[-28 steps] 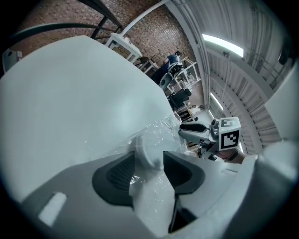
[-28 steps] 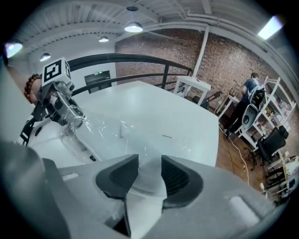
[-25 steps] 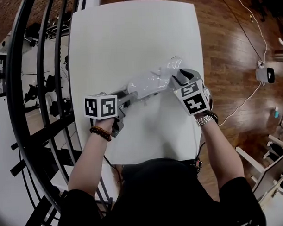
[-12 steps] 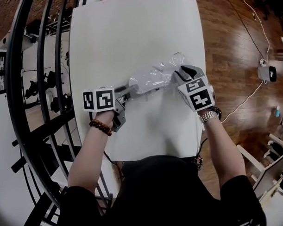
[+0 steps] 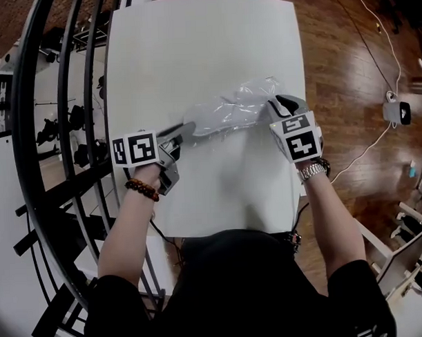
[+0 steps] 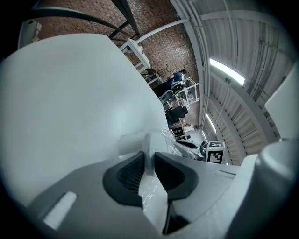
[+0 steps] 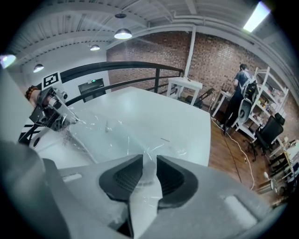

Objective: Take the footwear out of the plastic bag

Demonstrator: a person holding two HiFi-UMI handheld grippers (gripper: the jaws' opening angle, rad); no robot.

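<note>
A clear plastic bag (image 5: 226, 114) is stretched between my two grippers over the white table (image 5: 193, 47). Something pale lies inside it; I cannot make out its shape. My left gripper (image 5: 184, 130) holds the bag's left end, its jaws closing with a strip of plastic pinched between the pads (image 6: 148, 161). My right gripper (image 5: 275, 104) holds the right end, its jaws also closing on a fold of film (image 7: 149, 170). From the right gripper view the bag (image 7: 107, 133) runs taut toward the left gripper (image 7: 51, 111).
A black metal railing (image 5: 50, 101) curves along the table's left side. The table's right edge (image 5: 299, 92) drops to a wooden floor with a white cable and a small white device (image 5: 395, 111). Shelving and chairs stand far off.
My left gripper has moved left and my right gripper slightly right, pulling the bag taut and longer between them. Both pairs of jaws have narrowed onto the plastic.
</note>
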